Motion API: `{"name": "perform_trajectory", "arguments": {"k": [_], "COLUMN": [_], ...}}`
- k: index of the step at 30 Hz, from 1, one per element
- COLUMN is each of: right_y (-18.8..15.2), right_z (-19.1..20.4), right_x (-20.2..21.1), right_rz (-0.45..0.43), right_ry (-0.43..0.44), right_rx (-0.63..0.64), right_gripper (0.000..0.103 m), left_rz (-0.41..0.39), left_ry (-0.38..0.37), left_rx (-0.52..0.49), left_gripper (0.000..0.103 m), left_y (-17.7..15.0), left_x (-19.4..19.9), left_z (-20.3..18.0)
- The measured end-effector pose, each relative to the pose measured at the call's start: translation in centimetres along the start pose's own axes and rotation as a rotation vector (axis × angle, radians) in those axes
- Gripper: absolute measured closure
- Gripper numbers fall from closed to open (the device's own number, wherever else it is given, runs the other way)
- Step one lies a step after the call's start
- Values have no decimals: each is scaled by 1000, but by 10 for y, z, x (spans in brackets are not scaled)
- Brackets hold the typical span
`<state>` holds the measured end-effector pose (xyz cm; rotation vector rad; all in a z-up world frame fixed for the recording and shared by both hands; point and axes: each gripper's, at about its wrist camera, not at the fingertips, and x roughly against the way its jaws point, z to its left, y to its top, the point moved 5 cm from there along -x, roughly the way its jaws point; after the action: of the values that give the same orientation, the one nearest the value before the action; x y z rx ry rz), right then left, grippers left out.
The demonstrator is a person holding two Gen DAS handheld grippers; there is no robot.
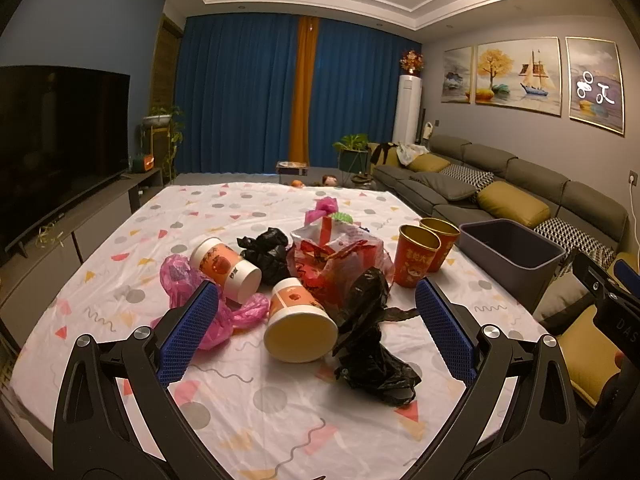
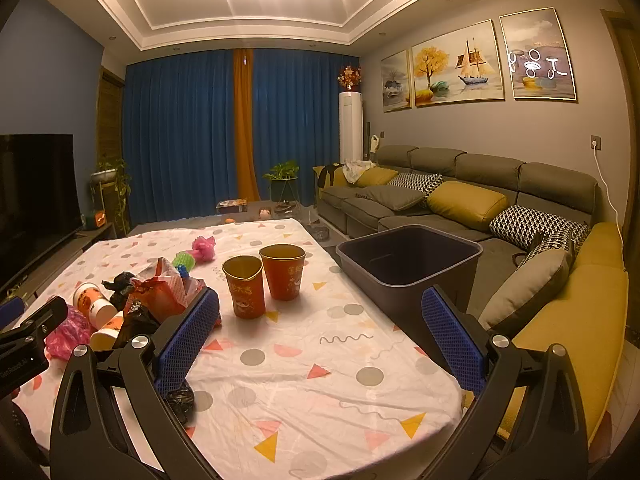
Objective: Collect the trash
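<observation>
A heap of trash lies on the patterned tablecloth [image 1: 240, 412]. Two white and orange paper cups lie on their sides, one nearer [image 1: 300, 326] and one farther left [image 1: 226, 268]. A crumpled black bag [image 1: 372, 340] lies right of the nearer cup, a pink bag [image 1: 188, 276] left of it, and a red and white bag [image 1: 336, 256] behind. Two red cups [image 2: 244, 286] [image 2: 283, 270] stand upright. My left gripper [image 1: 316, 300] is open above the nearer cup and black bag, touching neither. My right gripper [image 2: 320, 312] is open over bare cloth. A dark bin [image 2: 408, 264] stands at the table's right edge.
A grey sofa [image 2: 460, 196] with yellow and patterned cushions runs along the right, close behind the bin. A television [image 1: 56, 140] on a low cabinet stands to the left. Blue curtains [image 1: 240, 96] close the far wall. A pink and green bundle [image 2: 198, 250] lies farther back on the table.
</observation>
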<state>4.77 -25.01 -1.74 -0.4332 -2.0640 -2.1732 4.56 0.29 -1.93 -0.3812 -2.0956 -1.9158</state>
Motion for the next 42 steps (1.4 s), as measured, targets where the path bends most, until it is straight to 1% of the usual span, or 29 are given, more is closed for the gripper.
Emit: {"name": "perform_trajectory", "arguments": {"k": [42], "right_y": [-1], "right_z": [-5], "right_x": [0], "right_rz": [1], "right_ry": [-8], "right_rx": [-8], "right_gripper": [5], "left_rz": [1], "left_ry": [5], "left_rx": [18], "left_gripper": [6], "left_y": [1], "left_x": [2], "left_z": [7]}}
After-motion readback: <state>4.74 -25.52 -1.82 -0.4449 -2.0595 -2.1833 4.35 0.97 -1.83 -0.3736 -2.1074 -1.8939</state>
